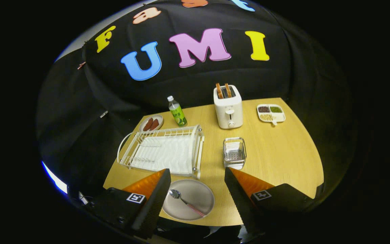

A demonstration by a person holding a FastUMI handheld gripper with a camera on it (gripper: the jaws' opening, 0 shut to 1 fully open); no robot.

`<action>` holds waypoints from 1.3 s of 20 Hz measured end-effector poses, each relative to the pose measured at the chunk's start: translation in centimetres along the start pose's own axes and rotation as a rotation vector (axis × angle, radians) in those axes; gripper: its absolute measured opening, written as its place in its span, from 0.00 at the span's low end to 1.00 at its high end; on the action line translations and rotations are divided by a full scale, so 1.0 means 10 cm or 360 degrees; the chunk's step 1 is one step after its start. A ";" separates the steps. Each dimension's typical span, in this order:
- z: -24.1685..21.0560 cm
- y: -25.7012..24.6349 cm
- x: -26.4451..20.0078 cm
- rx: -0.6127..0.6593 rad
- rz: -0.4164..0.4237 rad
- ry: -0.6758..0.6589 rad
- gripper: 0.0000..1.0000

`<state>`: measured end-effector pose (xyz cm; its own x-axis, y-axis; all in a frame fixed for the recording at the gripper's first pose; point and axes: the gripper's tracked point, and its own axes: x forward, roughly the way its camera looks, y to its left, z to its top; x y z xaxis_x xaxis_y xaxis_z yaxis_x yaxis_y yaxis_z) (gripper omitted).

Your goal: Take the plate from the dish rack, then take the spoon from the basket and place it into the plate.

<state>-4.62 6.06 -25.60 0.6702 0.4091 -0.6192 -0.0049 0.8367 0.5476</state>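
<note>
A pale wood-grain counter [283,152] stands in a dark booth, its far edge close against a wall of black cloth [80,112] — creased and hanging in folds. Light falls evenly on the counter; a bright strip [54,179] shows low beside the cloth.

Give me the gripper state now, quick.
Gripper: jaws open, holding nothing; the spoon lies in the plate between them.

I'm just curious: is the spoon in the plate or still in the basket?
In the plate. The spoon lies on the plate, between the open, empty fingers; the basket beyond looks empty.
</note>
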 end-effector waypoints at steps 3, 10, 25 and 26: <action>0.42 0.07 -0.18 -0.0200 -0.0044 -0.0156 0.98; 1.37 0.45 -0.69 -0.0514 -0.0099 -0.0589 1.00; 1.69 0.45 -0.96 -0.0540 -0.0157 -0.0798 0.98; 1.69 0.46 -0.96 -0.0539 -0.0155 -0.0793 0.97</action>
<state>1.48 -0.14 -7.67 0.9458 0.1737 -0.2745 -0.1069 0.9644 0.2418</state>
